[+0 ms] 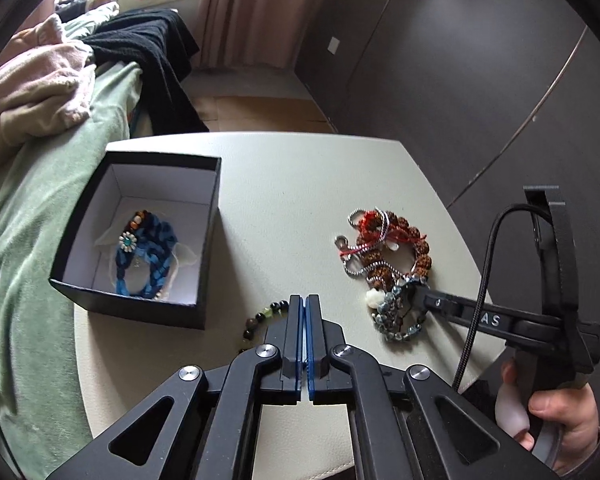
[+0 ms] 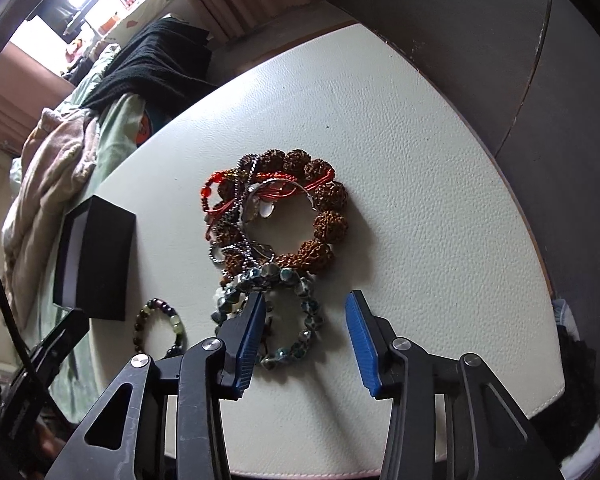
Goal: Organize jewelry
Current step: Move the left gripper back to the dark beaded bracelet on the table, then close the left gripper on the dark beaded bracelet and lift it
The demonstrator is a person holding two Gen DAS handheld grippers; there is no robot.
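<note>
You're going for the grey-blue bead bracelet (image 2: 296, 312) at the near edge of the jewelry pile (image 2: 276, 208) on the table (image 2: 420, 160). Straddle one strand only, clear of the rudraksha bracelet (image 2: 324, 216). R gripper (image 2: 306, 316) is standing part-open, nothing gripped; L gripper (image 1: 305, 304) is hanging clenched, empty, near the black box (image 1: 140, 236).

Only one piece of lettering can be read: the pale capitals "AS" are seen in the left wrist view on the black finger of the right gripper (image 1: 410, 292) (the letters lie along the bar, and whatever may precede them is hidden behind a black cable (image 1: 474, 300)). Nothing legible is found in the right wrist view.
</note>
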